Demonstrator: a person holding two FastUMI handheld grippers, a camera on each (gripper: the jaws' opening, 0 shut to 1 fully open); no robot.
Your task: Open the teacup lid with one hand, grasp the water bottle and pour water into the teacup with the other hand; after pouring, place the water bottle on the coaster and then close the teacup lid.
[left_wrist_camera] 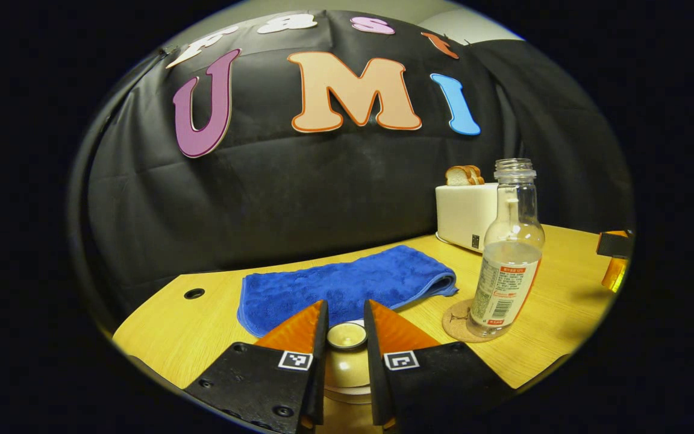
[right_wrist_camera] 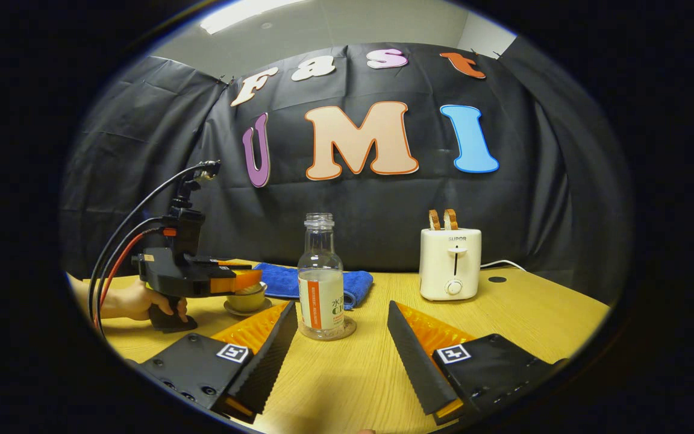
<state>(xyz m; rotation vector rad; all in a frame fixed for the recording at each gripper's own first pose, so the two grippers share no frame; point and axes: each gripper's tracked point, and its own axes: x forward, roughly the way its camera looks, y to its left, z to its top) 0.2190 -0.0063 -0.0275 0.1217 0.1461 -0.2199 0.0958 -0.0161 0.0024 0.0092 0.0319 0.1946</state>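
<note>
Wooden table (right_wrist_camera: 503,313) — blue towel (left_wrist_camera: 347,286), toaster (right_wrist_camera: 450,263), cork coaster (left_wrist_camera: 456,322), saucer (right_wrist_camera: 244,312).

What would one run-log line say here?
left tool: closed around lid knob | right tool: open, empty | bottle: on coaster

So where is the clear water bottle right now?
The clear plastic water bottle stands upright on the round cork coaster, right of the blue towel and before the white toaster.
</note>
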